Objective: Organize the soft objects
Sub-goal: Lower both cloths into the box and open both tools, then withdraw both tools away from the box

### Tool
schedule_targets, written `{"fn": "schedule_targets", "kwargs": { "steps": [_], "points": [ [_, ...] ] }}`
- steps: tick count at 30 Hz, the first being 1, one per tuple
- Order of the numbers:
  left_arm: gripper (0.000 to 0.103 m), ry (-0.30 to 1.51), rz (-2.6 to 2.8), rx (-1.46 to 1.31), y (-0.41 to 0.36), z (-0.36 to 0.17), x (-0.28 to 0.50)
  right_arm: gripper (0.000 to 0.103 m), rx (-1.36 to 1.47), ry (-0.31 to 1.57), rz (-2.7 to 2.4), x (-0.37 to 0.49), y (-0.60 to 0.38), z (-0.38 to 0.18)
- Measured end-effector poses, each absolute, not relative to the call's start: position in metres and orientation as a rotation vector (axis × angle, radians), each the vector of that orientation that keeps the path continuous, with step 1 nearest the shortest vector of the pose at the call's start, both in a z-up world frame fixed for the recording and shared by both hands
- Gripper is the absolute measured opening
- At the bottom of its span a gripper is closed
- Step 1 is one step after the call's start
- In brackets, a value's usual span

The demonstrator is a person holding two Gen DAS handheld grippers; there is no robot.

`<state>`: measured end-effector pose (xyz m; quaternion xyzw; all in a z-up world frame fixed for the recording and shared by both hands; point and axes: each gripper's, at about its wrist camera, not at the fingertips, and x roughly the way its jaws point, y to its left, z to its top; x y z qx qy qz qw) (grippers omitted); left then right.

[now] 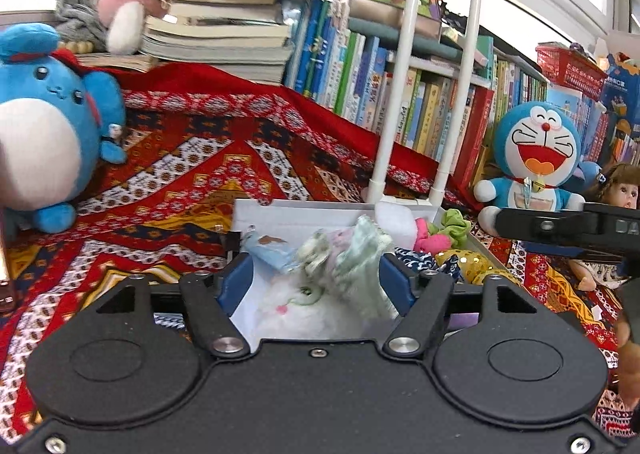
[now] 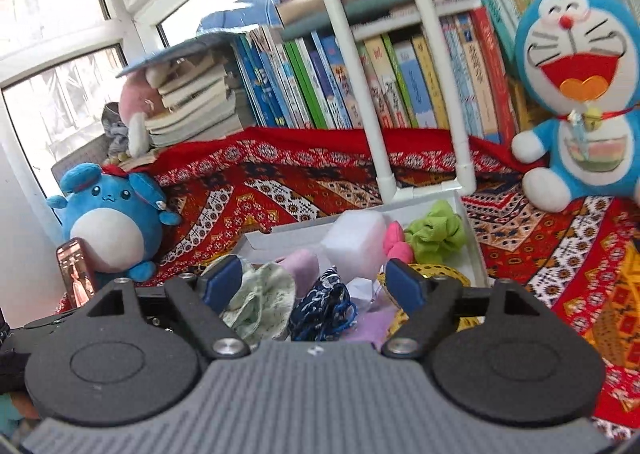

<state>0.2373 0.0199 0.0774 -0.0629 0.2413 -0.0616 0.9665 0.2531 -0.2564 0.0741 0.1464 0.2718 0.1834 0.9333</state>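
We hold both grippers tilted somewhat downward over a white box (image 1: 256, 214) that sits on a red patterned cloth (image 1: 192, 158), with its soft contents just beyond the fingertips. Our left gripper (image 1: 315, 278) has its blue-padded jaws standing apart; a pale green floral cloth (image 1: 356, 254) lies in the gap, close against the right pad, but we cannot tell whether it is pressed, and a white fluffy plush (image 1: 296, 310) lies below it in the box. Our right gripper (image 2: 314, 282) is spread wide and holds nothing; between and below its pads lie the same green floral cloth (image 2: 260, 298), a navy patterned cloth (image 2: 324, 302) and a lilac piece (image 2: 304, 266). Farther in the box sit a white foam block (image 2: 354, 242), a pink bow (image 2: 394, 242) and a lime scrunchie (image 2: 436, 234). At the far left a round blue plush (image 1: 52, 126) stands on the cloth; at the far right a blue cat plush (image 1: 536, 158) leans against a row of books (image 1: 360, 82).
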Motion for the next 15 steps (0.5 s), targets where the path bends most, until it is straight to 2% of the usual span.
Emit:
{"fn": "schedule_targets", "kwargs": {
  "steps": [8, 15],
  "points": [
    [0.079, 0.461, -0.103, -0.146, 0.04, 0.085, 0.191, 0.1, 0.262, 0.493, 0.332, 0.204, -0.266, 0.086],
    [0.079, 0.433, -0.064, -0.173, 0.056, 0.084, 0.136, 0.103, 0.221, 0.447, 0.306, 0.155, -0.271, 0.092]
  ]
}}
